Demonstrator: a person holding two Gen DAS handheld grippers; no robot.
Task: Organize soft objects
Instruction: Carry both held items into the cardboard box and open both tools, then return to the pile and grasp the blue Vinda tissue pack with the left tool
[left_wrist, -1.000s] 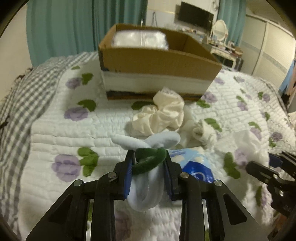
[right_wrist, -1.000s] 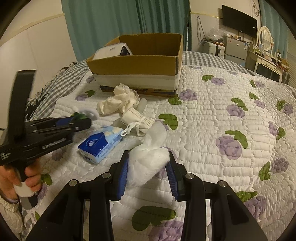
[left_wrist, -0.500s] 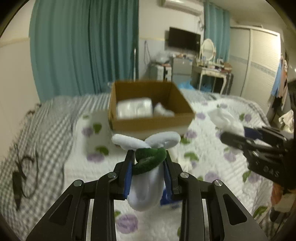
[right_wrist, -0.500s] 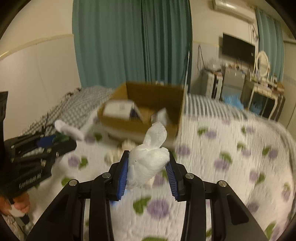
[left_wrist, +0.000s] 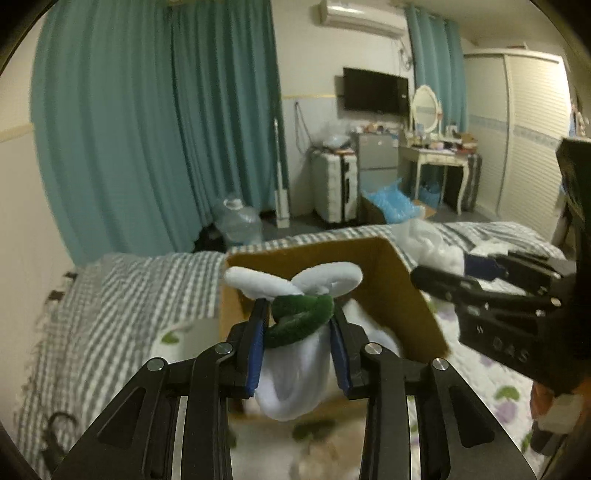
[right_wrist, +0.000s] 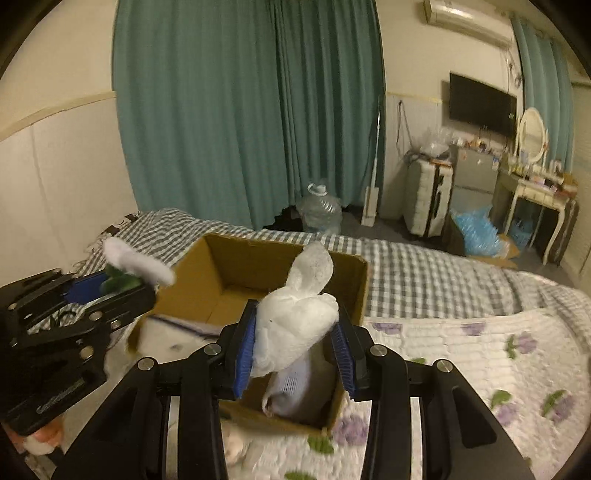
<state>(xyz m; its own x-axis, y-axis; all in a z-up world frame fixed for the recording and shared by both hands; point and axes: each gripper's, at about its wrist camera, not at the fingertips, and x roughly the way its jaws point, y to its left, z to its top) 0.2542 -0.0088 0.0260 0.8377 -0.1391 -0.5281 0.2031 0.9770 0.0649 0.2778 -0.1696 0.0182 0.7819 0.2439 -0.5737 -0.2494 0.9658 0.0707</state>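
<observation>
Left gripper fingers clasp a white sock bundle and right gripper fingers clasp a crumpled tissue, both above the open box on the bed.
</observation>
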